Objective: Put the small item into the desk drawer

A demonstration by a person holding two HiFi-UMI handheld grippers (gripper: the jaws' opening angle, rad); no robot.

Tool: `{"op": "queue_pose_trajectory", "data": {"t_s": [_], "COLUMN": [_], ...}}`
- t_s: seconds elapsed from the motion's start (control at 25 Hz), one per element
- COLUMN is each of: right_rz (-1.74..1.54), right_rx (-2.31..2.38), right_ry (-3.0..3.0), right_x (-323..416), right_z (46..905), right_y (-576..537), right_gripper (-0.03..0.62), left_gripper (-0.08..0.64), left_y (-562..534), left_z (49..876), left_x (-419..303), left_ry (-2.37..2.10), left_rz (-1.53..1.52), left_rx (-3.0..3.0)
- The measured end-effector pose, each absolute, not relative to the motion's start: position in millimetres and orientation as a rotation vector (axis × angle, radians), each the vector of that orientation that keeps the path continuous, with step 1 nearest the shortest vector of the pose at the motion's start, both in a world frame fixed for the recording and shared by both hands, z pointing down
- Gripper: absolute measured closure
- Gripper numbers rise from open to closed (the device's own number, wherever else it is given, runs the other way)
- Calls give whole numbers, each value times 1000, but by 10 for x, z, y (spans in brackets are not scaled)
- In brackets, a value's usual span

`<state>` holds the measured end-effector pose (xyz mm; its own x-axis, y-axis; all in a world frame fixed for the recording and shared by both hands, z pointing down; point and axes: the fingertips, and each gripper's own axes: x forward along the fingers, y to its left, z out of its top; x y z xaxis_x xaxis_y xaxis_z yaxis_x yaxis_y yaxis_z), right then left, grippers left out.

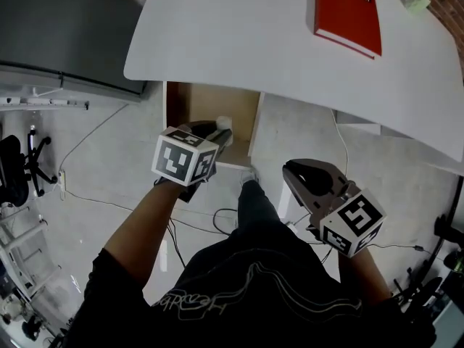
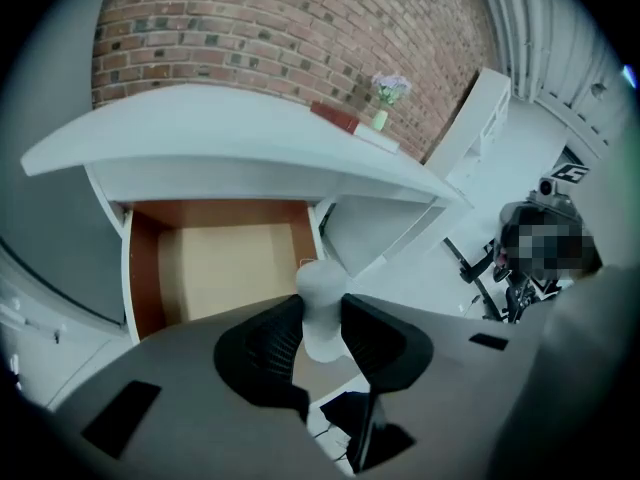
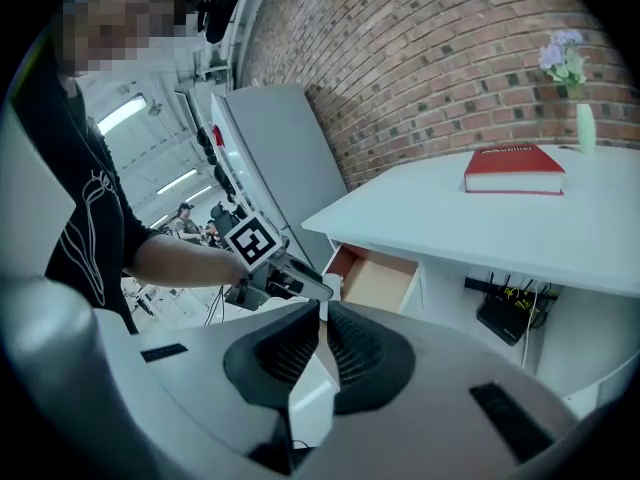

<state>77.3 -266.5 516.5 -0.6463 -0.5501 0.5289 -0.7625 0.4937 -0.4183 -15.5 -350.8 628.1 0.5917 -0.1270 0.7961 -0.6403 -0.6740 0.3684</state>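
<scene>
grips small white item [image 2: 321, 293] in left gripper [image 2: 322, 330] jaws, over near right part of open drawer [image 2: 143, 278] below counter [image 1: 232, 35]. holds right gripper [image 3: 321, 348] jaws clenched, empty, off right. should carry item further in over drawer floor, go low, then release gently.

One white curved-edge desk [image 1: 239, 35] is showing, with one open wooden drawer [image 1: 190, 101]. One red hardcover book [image 1: 346, 13], one pale green flower vase [image 3: 584, 126], one black router [image 3: 505, 313] and one small white rounded item [image 2: 322, 283] are appearing. Two grey grippers are showing: left gripper [image 2: 320, 310], right gripper [image 3: 322, 340].
</scene>
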Motion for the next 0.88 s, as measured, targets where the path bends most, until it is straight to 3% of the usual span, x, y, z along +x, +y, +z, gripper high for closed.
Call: {"op": "queue_pose_trajectory", "data": {"t_s": [0.44,0.88], "right_rz": [967,987], "right_rx": [1019,887], "right_ry": [-2339,-2354], "right_x": [818,688], "right_z": [5863,6209], "right_y": [-2624,-2524], "right_gripper": [537,537], "left_gripper": [423,423], "left_y": [-3663,-3631], "left_z": [7664,8533], "left_x": [-199,-244], "left_ry": [-485,-419], "left_rz": [1252,1411], "left_rx": [1936,1785]}}
